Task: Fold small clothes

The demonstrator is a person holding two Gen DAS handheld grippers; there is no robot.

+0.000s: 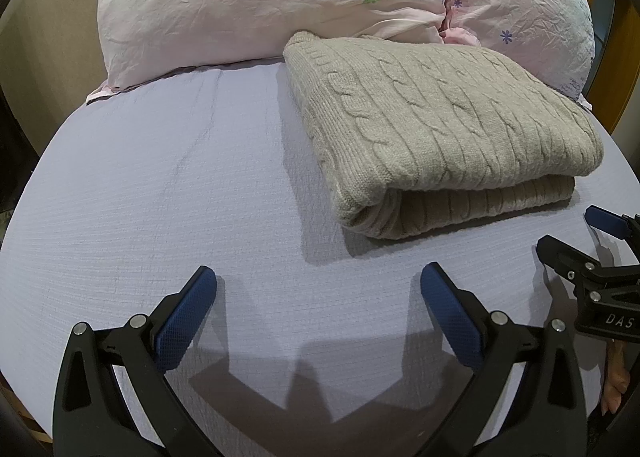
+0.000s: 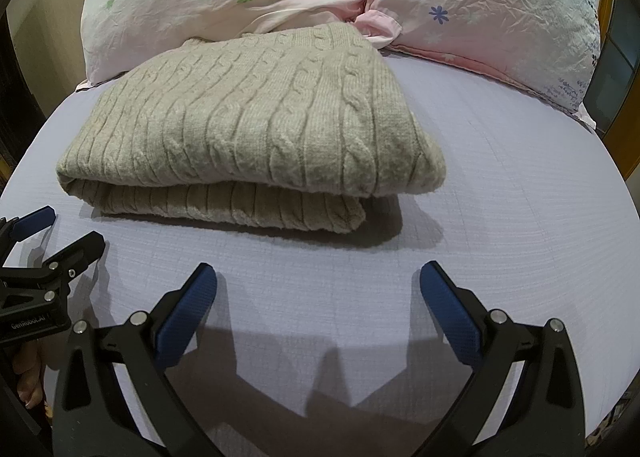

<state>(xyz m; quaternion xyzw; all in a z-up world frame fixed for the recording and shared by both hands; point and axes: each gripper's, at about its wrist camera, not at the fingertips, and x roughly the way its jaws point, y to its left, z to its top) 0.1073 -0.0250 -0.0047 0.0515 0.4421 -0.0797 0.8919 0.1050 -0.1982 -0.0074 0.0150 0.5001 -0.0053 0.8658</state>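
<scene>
Lavender bedsheet bears a folded sweater; left gripper and right gripper gape, empty.

We see two floral pink pillows lying side by side along the far edge of the lavender sheet.

Sweater: beige-grey cable knit, folded into a thick flat rectangle, layers stacked, ribbed lower layer showing under the near edge; lying flat, far edge touching pillows.
</scene>
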